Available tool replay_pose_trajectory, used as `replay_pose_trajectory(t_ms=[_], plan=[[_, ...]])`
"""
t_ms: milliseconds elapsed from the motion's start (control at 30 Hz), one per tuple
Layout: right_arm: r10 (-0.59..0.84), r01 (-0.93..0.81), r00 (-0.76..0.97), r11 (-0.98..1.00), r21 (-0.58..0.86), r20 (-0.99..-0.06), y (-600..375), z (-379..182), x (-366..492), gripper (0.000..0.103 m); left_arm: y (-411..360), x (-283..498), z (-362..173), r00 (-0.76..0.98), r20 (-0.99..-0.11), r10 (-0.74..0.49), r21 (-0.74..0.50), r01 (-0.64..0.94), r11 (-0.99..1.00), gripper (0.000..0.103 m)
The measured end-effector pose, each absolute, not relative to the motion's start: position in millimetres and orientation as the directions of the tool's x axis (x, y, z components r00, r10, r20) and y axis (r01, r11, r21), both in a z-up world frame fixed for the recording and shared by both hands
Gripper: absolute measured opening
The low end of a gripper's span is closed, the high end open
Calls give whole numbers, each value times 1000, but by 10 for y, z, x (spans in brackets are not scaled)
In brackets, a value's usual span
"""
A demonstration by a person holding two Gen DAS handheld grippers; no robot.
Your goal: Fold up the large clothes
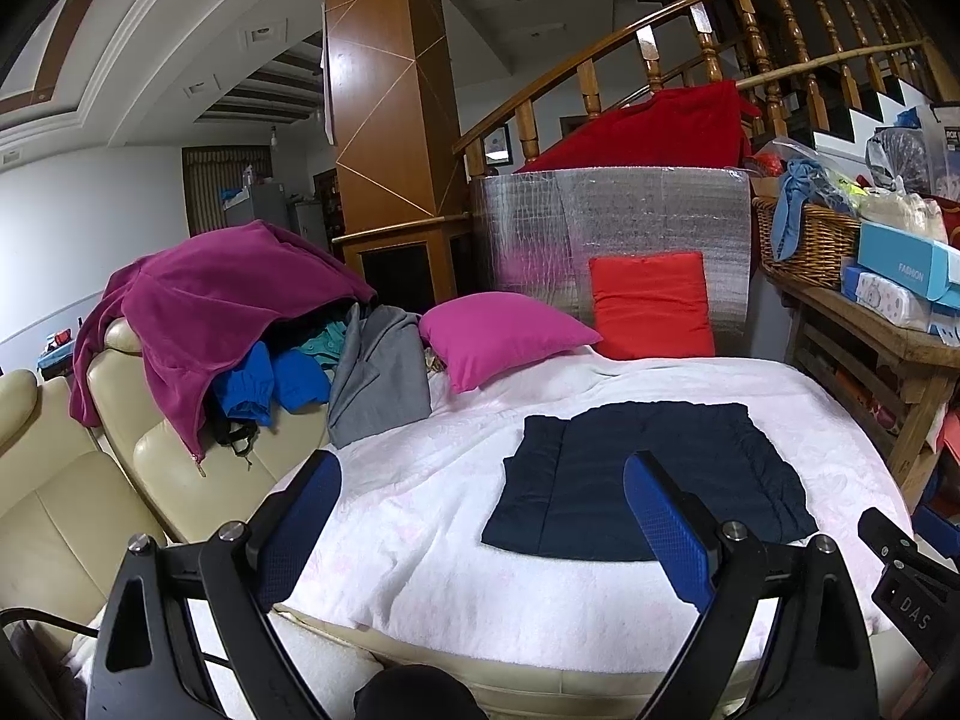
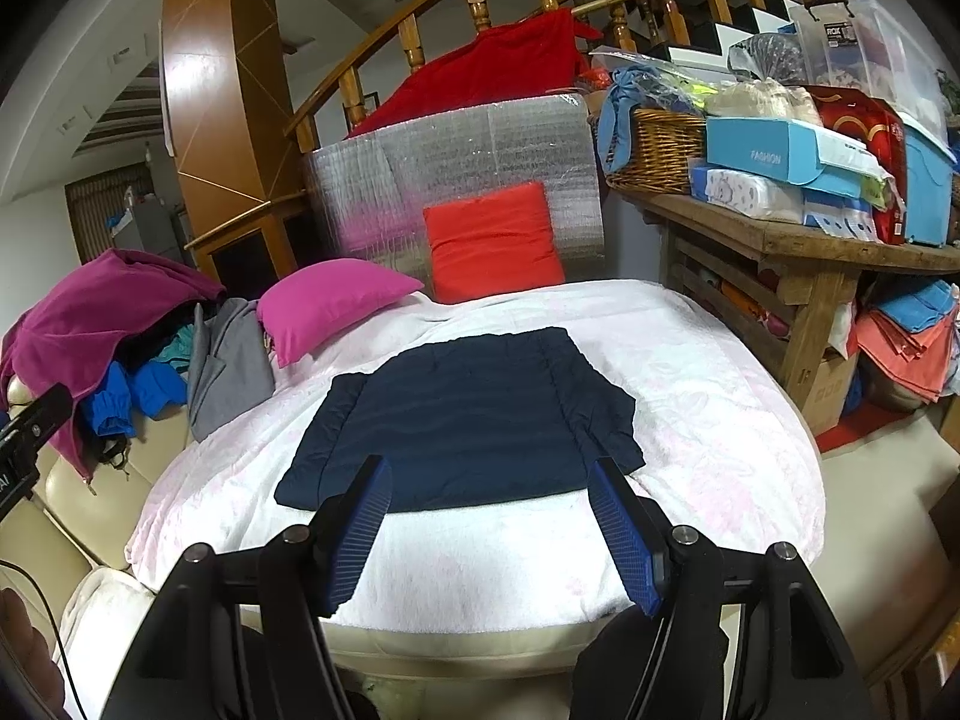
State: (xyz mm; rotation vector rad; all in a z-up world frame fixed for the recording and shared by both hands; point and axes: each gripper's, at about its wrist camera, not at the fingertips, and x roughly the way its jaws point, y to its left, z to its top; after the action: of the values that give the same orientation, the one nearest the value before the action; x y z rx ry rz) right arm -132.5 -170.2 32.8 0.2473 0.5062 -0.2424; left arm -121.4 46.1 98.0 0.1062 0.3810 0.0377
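A dark navy garment point(image 1: 648, 474) lies flat on the white blanket point(image 1: 456, 540), its sides folded inward into a rough rectangle; it also shows in the right wrist view point(image 2: 468, 414). My left gripper point(image 1: 483, 468) is open and empty, held above the blanket's near edge, left of the garment's middle. My right gripper point(image 2: 489, 471) is open and empty, hovering just short of the garment's near hem. The right gripper's body point(image 1: 906, 576) shows at the right edge of the left wrist view.
A pile of clothes, magenta fleece point(image 1: 204, 306), blue and grey pieces point(image 1: 378, 372), sits on the cream sofa point(image 1: 72, 492) at left. Pink pillow point(image 1: 498, 336) and red cushion point(image 1: 651, 306) lie at the back. A cluttered wooden table point(image 2: 804, 240) stands on the right.
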Motion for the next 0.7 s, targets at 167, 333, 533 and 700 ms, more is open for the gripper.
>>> replay_pose_trajectory(t_ms=[167, 333, 533, 700], plan=[[-167, 291, 847, 940, 177, -504, -1695, 311, -1332, 72, 467, -1194, 971, 926, -372, 61, 113, -20, 993, 95], [-168, 292, 849, 939, 180, -501, -1706, 316, -1334, 72, 478, -1197, 972, 926, -372, 62, 111, -22, 994, 95], [-168, 290, 851, 940, 178, -498, -1694, 318, -1334, 72, 493, -1200, 968, 927, -371, 64, 110, -24, 994, 95], [-170, 292, 850, 940, 178, -499, -1669, 318, -1329, 72, 517, -1174, 964, 924, -376, 64, 112, -24, 993, 95]])
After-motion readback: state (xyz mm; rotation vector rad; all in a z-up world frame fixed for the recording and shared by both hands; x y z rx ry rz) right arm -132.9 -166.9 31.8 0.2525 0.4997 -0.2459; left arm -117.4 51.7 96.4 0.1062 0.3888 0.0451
